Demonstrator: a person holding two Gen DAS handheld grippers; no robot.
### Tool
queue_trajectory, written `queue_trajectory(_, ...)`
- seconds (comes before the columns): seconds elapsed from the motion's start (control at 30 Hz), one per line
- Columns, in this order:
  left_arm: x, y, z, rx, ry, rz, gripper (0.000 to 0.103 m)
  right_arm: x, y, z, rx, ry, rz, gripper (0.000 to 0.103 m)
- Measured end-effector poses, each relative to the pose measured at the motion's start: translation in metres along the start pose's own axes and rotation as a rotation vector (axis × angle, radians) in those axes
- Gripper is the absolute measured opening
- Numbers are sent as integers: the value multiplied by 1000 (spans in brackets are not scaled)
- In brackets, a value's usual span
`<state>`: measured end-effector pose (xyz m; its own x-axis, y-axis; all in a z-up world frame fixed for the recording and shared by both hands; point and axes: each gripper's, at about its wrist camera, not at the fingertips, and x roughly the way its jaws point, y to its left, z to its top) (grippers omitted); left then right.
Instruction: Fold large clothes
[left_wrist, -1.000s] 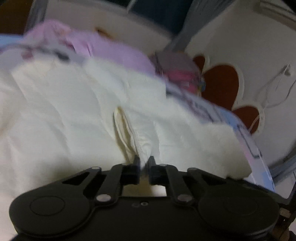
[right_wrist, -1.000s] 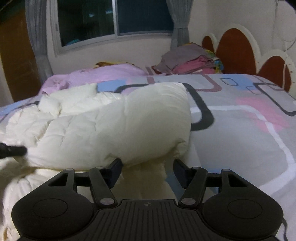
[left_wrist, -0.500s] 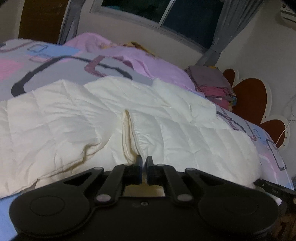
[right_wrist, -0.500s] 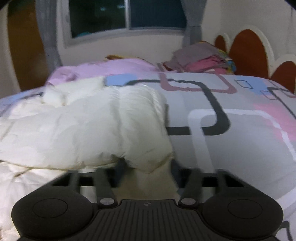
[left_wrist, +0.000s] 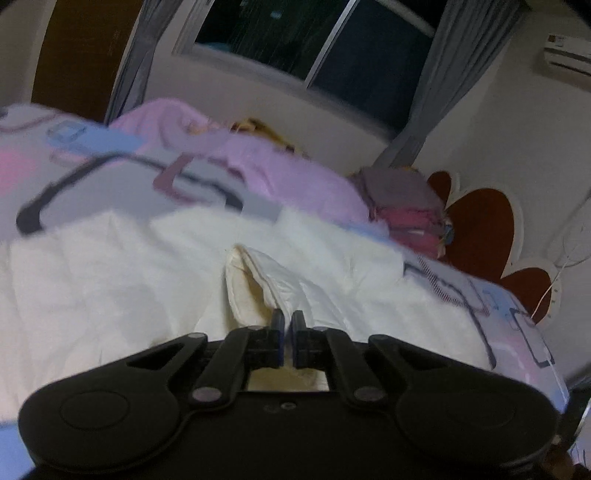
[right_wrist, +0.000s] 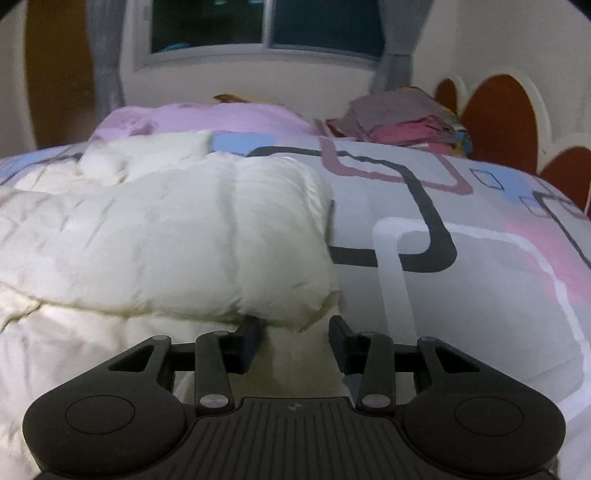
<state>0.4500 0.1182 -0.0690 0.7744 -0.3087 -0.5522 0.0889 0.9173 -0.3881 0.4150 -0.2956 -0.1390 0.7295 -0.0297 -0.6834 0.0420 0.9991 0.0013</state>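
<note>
Only rightward: unpinched cream jacket (right_wrist: 184, 251) fold.

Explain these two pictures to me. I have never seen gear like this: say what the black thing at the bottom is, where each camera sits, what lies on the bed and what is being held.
The black shape at the bottom of each picture is a hand-held gripper with two fingers; a person carries one in each hand. A wide-angle camera sits on each gripper and looks forward along its fingers, so one picture is the left hand's view and the other the right's.

On the patterned bedspread lies a puffy cream jacket. Farther back are a pink blanket and a pile of folded clothes near the red headboard.

The left gripper is shut, pinching a fold of the jacket. The right gripper stands partly open with a bulky edge of the jacket between its fingers; whether the pads press on it I cannot tell.
</note>
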Motion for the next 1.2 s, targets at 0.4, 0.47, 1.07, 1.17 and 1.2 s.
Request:
queue_trajectory(0.4, 51, 21, -46, 67, 158, 144, 7, 10, -26, 9, 116, 34, -26, 41)
queue_trajectory(0.47, 48, 25, -44, 54, 154, 163, 22, -1, -33, 6, 116, 34, -27, 41)
queue_trajectory(1.07, 88, -23, -22, 212, 157, 135, 39, 21, -20, 60, 42, -30, 101, 41)
queue_trajectory(1.17, 95, -28, -10, 215, 118, 125, 42, 34, -24, 85, 79, -53, 100, 40)
queue_trajectory(1.2, 103, -30, -7, 221, 118, 121, 42, 43, -21, 94, 82, -55, 112, 40)
